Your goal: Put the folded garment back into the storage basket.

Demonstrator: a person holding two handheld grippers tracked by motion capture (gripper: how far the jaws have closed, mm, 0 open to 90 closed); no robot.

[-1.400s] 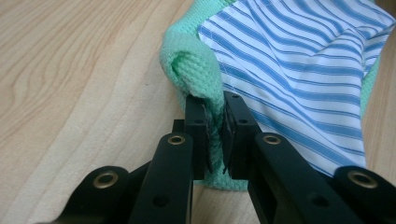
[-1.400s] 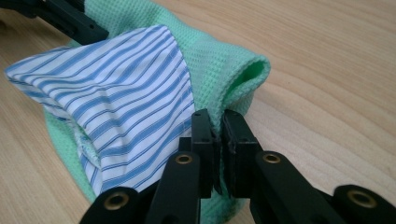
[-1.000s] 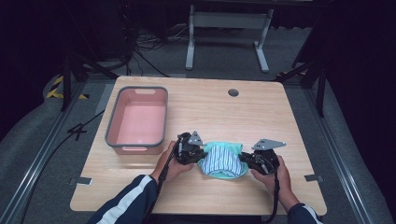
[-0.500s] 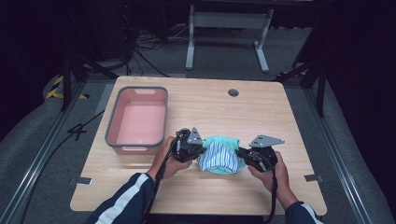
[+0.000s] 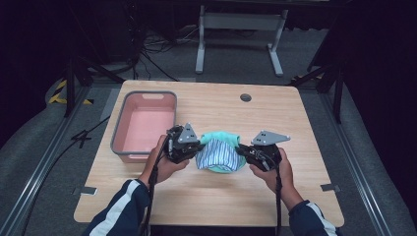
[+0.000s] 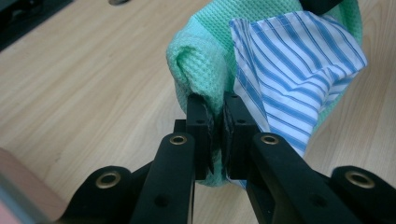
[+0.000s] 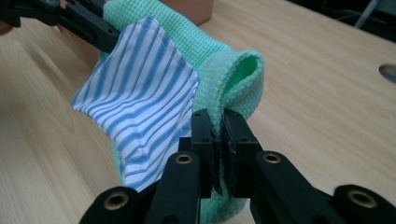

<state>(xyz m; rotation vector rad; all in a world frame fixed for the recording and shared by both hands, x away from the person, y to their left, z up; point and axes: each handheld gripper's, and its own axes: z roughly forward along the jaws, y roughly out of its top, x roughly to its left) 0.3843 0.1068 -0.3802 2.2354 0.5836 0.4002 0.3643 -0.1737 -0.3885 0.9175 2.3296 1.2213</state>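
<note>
A green waffle-weave cloth [image 5: 223, 138] with a blue-and-white striped piece [image 5: 219, 155] over its front hangs bunched between my two grippers above the table's middle. My left gripper [image 5: 196, 150] is shut on the cloth's left folded edge. In the left gripper view the jaws [image 6: 217, 116] pinch green fabric [image 6: 198, 60], and the striped piece [image 6: 292, 60] falls to the right. My right gripper [image 5: 240, 152] is shut on the right edge. Its own view shows the jaws [image 7: 219, 126] clamping a green fold [image 7: 233, 74], with the striped piece [image 7: 140, 88] to the left.
A pink bin with a grey rim [image 5: 118, 132] stands empty at the table's left, close to my left hand. A round cable hole [image 5: 246, 97] sits near the far edge. Bare wood [image 5: 206, 196] lies in front of the cloth. Dark floor surrounds the table.
Both grippers have moved slightly up and away from the front edge, still holding the cloth, which now hangs more bunched between them.
</note>
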